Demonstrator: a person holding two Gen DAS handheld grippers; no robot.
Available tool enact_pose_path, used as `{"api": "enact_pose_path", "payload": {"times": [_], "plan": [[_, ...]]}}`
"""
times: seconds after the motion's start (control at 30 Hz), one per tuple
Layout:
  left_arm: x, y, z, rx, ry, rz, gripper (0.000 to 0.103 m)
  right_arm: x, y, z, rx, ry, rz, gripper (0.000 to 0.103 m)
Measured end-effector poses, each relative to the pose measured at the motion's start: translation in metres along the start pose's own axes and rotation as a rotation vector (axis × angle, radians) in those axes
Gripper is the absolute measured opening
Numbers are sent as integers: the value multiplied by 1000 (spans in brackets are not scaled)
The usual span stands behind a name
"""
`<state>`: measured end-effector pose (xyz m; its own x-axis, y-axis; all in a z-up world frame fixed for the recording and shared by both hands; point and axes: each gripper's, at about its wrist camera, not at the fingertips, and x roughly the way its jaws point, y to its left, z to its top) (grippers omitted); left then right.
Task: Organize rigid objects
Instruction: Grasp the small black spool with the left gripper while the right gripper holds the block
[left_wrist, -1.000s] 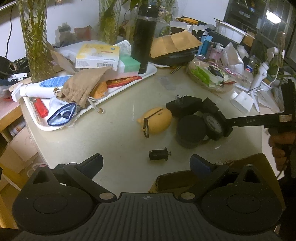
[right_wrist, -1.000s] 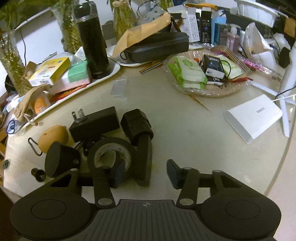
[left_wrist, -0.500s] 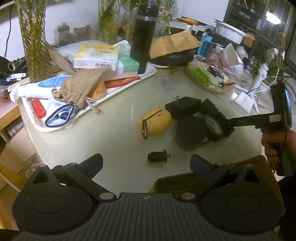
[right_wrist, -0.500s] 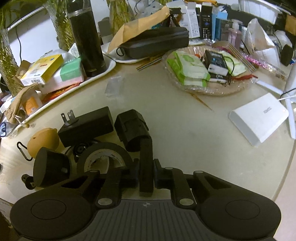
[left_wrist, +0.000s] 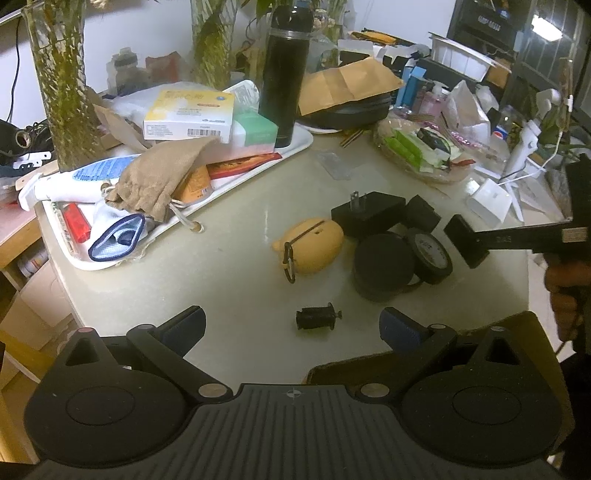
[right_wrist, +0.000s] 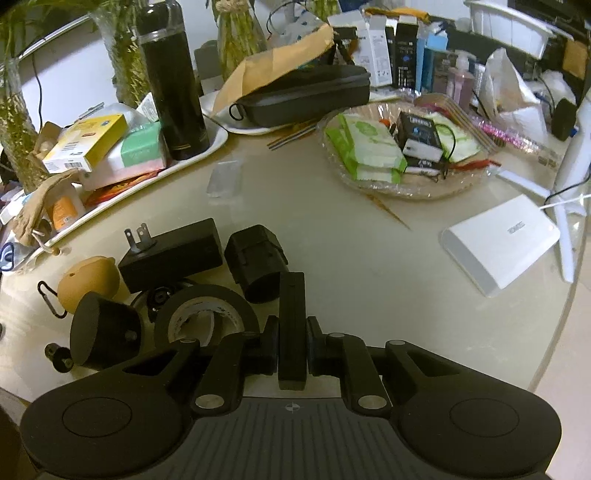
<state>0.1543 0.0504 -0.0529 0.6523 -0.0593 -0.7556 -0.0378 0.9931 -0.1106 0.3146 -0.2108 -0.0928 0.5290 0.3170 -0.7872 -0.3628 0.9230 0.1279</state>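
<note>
Early stage: right gripper (right_wrist: 291, 354) clamps the flat black bar (right_wrist: 291, 325), left gripper (left_wrist: 291, 328) idles wide; the black cluster, including the tape roll (right_wrist: 205, 321), is unsorted.

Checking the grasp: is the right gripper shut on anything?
Shut: the right gripper clamps a flat black bar from both sides.

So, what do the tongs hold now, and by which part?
Right tongs grip the flat black bar at its near end. Left tongs hold nothing.

Right claw (right_wrist: 291, 345) clamping black bar (right_wrist: 291, 314), tape roll (right_wrist: 205, 317) beside
</note>
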Motion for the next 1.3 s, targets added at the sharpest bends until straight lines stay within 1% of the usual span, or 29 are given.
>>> {"api": "enact_pose_path", "payload": {"times": [0.1, 0.33, 0.43, 0.57, 0.63, 0.77, 0.87, 0.93, 1.0, 1.1, 1.17, 1.2, 1.23, 1.27, 1.3], "plan": [[4, -2, 3, 9, 12, -2, 103, -8, -3, -1, 10, -9, 3, 17], [19, -10, 9, 29, 63, 22, 103, -31, -9, -9, 19, -28, 4, 17], [25, -13, 13, 23, 94, 26, 103, -43, -8, -13, 9, -42, 3, 17], [39, -15, 20, 11, 163, 32, 102, -56, -7, -20, 1, -54, 3, 17], [48, -17, 24, 6, 197, 33, 90, -60, -9, -23, 7, -54, 5, 17], [66, -19, 28, 9, 270, 50, 87, -67, -14, -27, 31, -57, 11, 17], [79, -19, 31, -12, 318, 48, 86, -71, -15, -29, 36, -61, 16, 17], [86, -18, 33, -25, 347, 45, 78, -73, -15, -30, 35, -65, 21, 17], [94, -19, 34, -30, 381, 52, 74, -75, -15, -30, 32, -71, 21, 17], [102, -21, 35, -33, 411, 66, 62, -77, -15, -31, 29, -79, 17, 17], [103, -22, 36, -31, 412, 73, 61, -80, -17, -32, 36, -83, 27, 17], [103, -23, 36, -29, 416, 81, 58, -82, -17, -32, 37, -85, 30, 17], [103, -24, 36, -23, 417, 96, 51, -83, -17, -32, 36, -87, 33, 17], [103, -24, 36, -16, 418, 108, 47, -84, -16, -31, 36, -90, 38, 17], [102, -24, 36, -9, 413, 119, 40, -85, -16, -31, 36, -92, 42, 17]]}}
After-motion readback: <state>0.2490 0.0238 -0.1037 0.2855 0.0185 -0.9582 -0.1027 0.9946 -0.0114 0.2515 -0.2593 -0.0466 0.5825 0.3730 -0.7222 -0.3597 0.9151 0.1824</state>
